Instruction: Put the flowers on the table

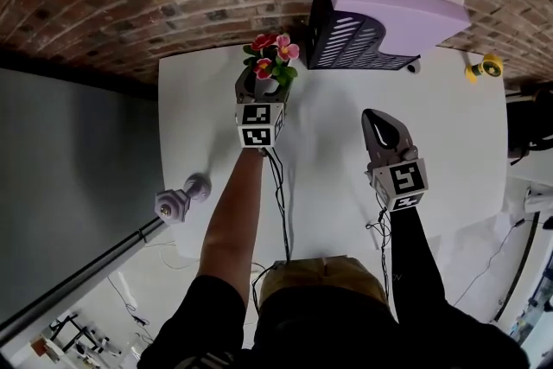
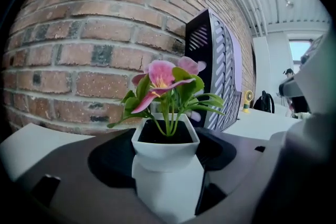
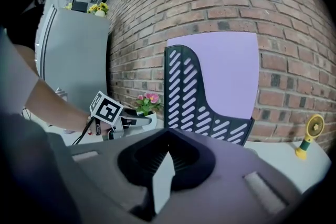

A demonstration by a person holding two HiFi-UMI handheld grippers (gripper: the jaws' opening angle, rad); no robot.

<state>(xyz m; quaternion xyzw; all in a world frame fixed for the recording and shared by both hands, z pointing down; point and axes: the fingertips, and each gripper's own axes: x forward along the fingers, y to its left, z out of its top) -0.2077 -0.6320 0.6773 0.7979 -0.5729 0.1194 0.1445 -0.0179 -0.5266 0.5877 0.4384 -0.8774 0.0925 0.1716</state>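
A small white pot [image 2: 165,147] of pink flowers [image 2: 161,77] with green leaves stands upright between the jaws of my left gripper [image 2: 167,168], which is shut on it. In the head view the flowers [image 1: 273,56] are at the far side of the white table [image 1: 328,143], close to the brick wall, with the left gripper [image 1: 262,86] just under them. Whether the pot rests on the table I cannot tell. My right gripper [image 1: 381,121] hovers over the table's right half, shut and empty. From the right gripper [image 3: 164,165] view the flowers [image 3: 147,99] appear at the left.
A black slotted file rack [image 1: 350,34] with a purple folder [image 1: 402,0] stands right of the flowers against the brick wall. A small yellow fan [image 1: 484,67] sits at the far right. A lavender object [image 1: 180,200] is at the table's left front edge.
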